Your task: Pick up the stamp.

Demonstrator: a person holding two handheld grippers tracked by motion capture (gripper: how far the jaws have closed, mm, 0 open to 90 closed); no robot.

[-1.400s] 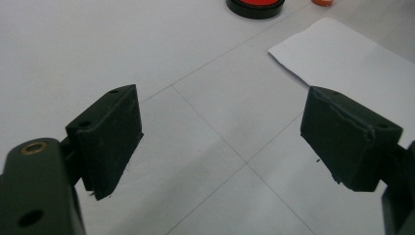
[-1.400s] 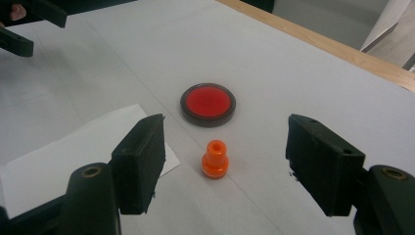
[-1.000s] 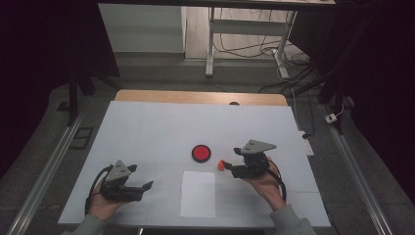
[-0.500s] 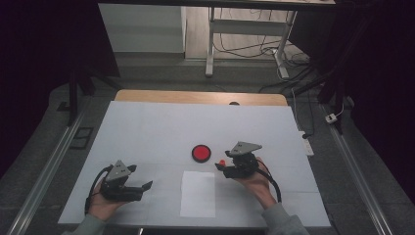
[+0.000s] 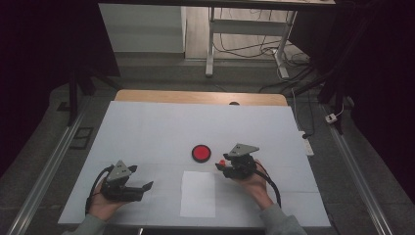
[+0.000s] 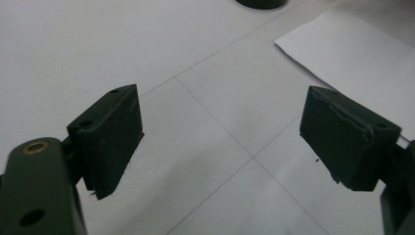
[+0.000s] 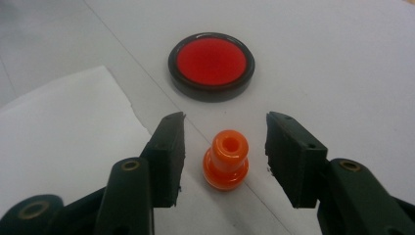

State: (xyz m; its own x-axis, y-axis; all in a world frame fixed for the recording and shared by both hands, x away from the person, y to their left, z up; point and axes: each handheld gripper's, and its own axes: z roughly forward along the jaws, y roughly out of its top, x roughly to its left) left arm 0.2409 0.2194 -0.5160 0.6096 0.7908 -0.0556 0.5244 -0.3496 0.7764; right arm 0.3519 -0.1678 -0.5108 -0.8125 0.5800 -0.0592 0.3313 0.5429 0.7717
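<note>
A small orange peg-like piece (image 7: 226, 159) stands upright on the white table, just in front of a round red disc with a black rim (image 7: 211, 64). My right gripper (image 7: 224, 142) is low over the table with one jaw on each side of the orange piece. Its jaws have just been closing, but gaps still show on both sides, so the pads do not touch it. From above, the orange piece (image 5: 221, 163) sits at the tip of the right gripper (image 5: 226, 169), near the red disc (image 5: 201, 153). My left gripper (image 6: 220, 132) rests open on the table with nothing between its jaws.
A white sheet of paper (image 5: 197, 193) lies between the two hands, and its corner reaches close to the orange piece (image 7: 68, 127). The white table top (image 5: 147, 127) stretches far beyond the disc. Dark floor, rails and cables surround the table.
The right gripper has sunk toward the table and shifted left, and its jaws have narrowed around the orange piece. The left gripper and the objects have stayed put.
</note>
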